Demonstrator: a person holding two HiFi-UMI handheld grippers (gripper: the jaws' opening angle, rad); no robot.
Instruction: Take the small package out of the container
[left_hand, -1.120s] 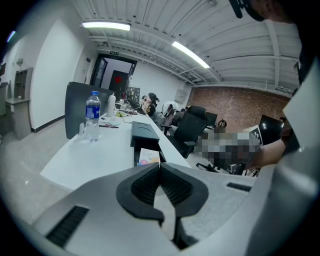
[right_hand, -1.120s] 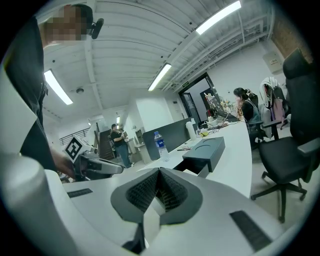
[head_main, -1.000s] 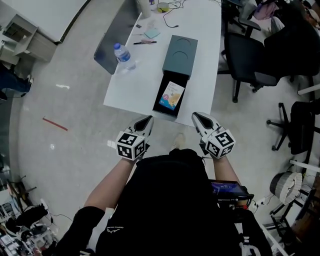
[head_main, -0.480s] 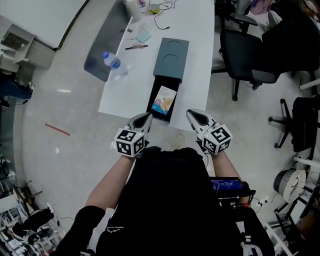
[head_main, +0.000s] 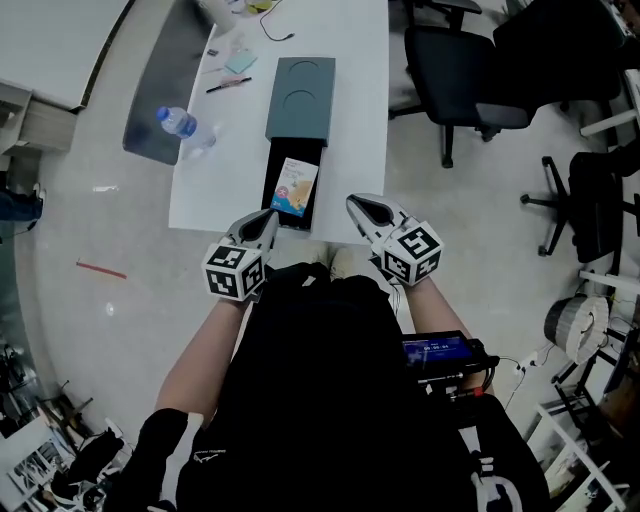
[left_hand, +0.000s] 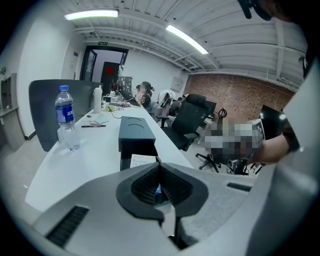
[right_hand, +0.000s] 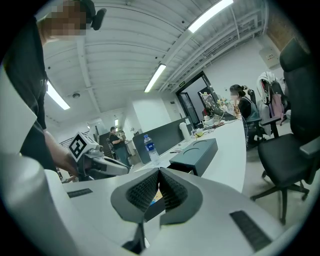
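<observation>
The package (head_main: 294, 187) lies flat in the black tray (head_main: 272, 190) that is slid out of the container (head_main: 301, 98), at the near edge of the tabletop (head_main: 220, 150). Its long axis runs 12 to 6 o'clock, in line with the container. The left claw (head_main: 266, 217) is closed and empty, with the package close by at about 1 o'clock. The right claw (head_main: 356, 204) is also closed on nothing, and the package lies farther off at about 10 o'clock. The left claw looks nearer and likelier to reach. Either claw must open first, then come down over the package's short width between the tray walls.
</observation>
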